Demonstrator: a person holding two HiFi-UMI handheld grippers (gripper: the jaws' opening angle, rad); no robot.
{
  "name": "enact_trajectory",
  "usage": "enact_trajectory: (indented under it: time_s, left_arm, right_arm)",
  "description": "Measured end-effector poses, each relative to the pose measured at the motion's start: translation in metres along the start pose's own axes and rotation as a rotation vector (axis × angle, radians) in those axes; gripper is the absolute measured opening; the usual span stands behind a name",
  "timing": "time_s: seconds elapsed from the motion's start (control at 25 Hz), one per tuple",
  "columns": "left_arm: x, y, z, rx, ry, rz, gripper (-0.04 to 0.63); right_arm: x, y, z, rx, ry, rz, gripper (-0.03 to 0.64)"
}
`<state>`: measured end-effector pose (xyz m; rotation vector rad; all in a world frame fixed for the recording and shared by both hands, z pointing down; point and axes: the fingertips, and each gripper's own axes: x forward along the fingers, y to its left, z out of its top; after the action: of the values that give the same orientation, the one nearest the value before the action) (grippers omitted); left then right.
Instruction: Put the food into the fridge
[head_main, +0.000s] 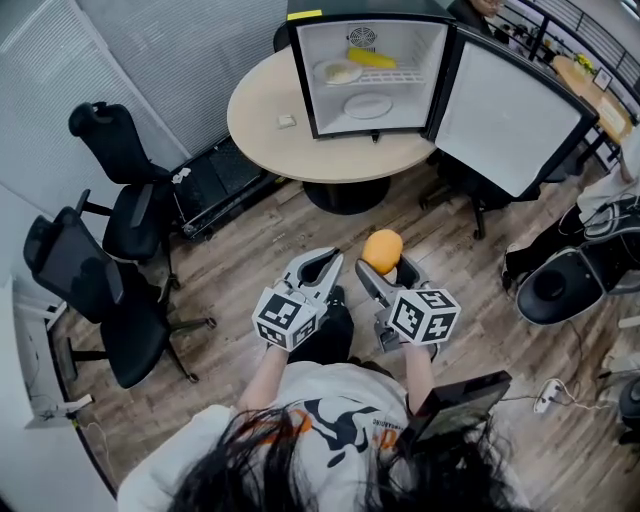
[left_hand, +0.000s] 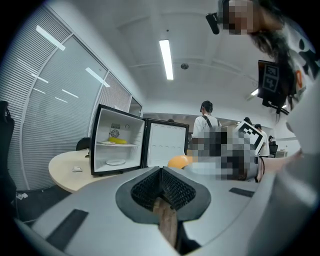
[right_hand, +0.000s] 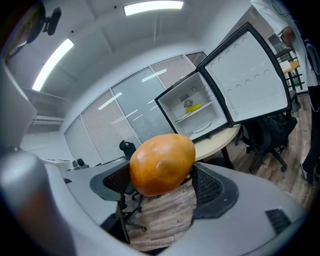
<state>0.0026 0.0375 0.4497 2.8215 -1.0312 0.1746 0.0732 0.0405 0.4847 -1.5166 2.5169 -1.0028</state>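
Observation:
An orange mango (head_main: 382, 249) (right_hand: 162, 163) sits clamped between the jaws of my right gripper (head_main: 384, 268) (right_hand: 162, 180), held above the wood floor. My left gripper (head_main: 322, 264) (left_hand: 162, 187) is beside it on the left, shut with nothing in it. The small fridge (head_main: 368, 75) (left_hand: 117, 140) (right_hand: 192, 112) stands open on the round table (head_main: 270, 125), some way ahead. Inside it a yellow banana (head_main: 371, 59) (left_hand: 118, 141) and a plate (head_main: 339, 72) lie on the upper shelf, and an empty white plate (head_main: 368, 106) (left_hand: 115, 162) on the bottom.
The fridge door (head_main: 507, 115) swings out to the right. Two black office chairs (head_main: 125, 190) stand at the left, another black chair (head_main: 560, 280) at the right. A small white object (head_main: 286, 121) lies on the table. People stand in the background of the left gripper view.

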Motion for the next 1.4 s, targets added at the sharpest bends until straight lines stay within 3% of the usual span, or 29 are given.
enact_trajectory:
  time_s: [0.6,0.92,1.4]
  left_arm:
    - [0.082,0.106,0.032,0.065,-0.005,-0.046,0.012]
    - [0.135,0.170,0.047,0.052,-0.029,-0.091,0.012]
    - [0.175,0.221,0.045,0.028,-0.016,-0.153,0.012]
  right_arm:
    - [0.108,-0.033,0.075,-0.005,-0.015,-0.048,0.388]
    - [0.171,-0.052,0.110,-0.008,-0.009,-0.086,0.388]
    - [0.223,-0.076,0.132,0.011,-0.006,-0.147,0.388]
